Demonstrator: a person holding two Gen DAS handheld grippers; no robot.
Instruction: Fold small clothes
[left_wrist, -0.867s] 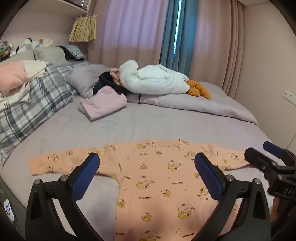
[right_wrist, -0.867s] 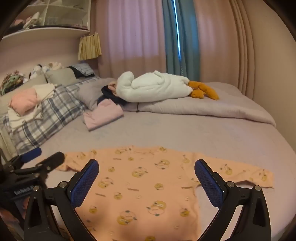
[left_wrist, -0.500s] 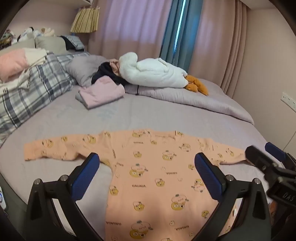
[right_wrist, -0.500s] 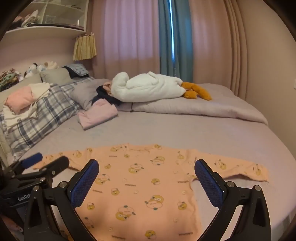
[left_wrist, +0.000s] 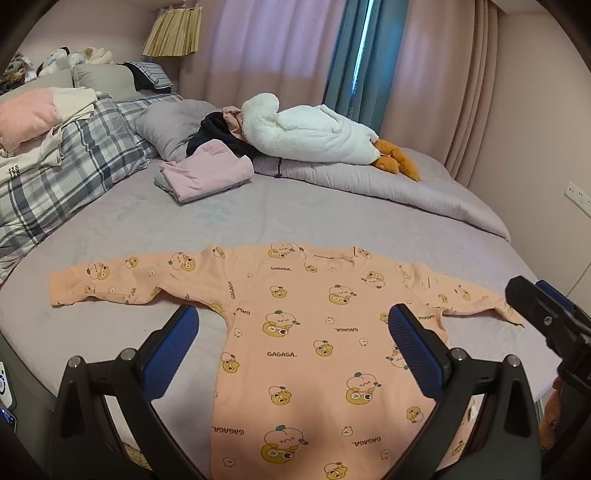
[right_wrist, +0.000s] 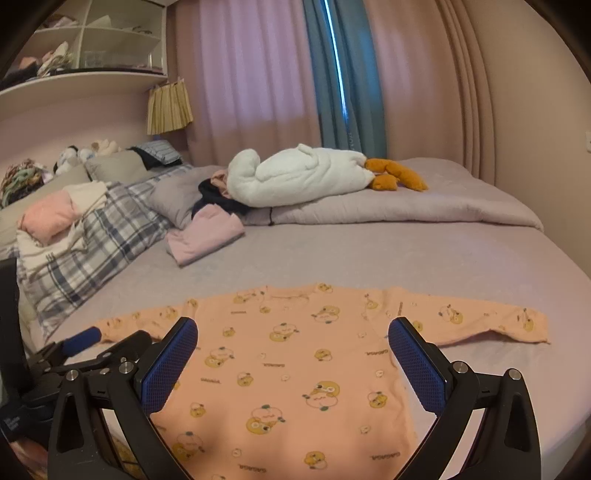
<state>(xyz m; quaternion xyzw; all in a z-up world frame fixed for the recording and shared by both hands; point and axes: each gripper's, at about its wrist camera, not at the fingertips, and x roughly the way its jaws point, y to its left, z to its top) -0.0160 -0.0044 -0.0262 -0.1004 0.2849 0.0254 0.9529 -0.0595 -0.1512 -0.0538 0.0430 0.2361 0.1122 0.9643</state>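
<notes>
An orange long-sleeved top (left_wrist: 317, 343) lies flat on the lilac bed (left_wrist: 295, 214), sleeves spread to both sides. Behind it sit a folded pink garment (left_wrist: 207, 173), a white plush blanket (left_wrist: 314, 133) and a plaid pillow (left_wrist: 85, 155). The left hand-held gripper (left_wrist: 291, 332) and right hand-held gripper (right_wrist: 291, 339) hover over the top, tilted downward, jaws wide and empty. The print reads "GAGAGA".
</notes>
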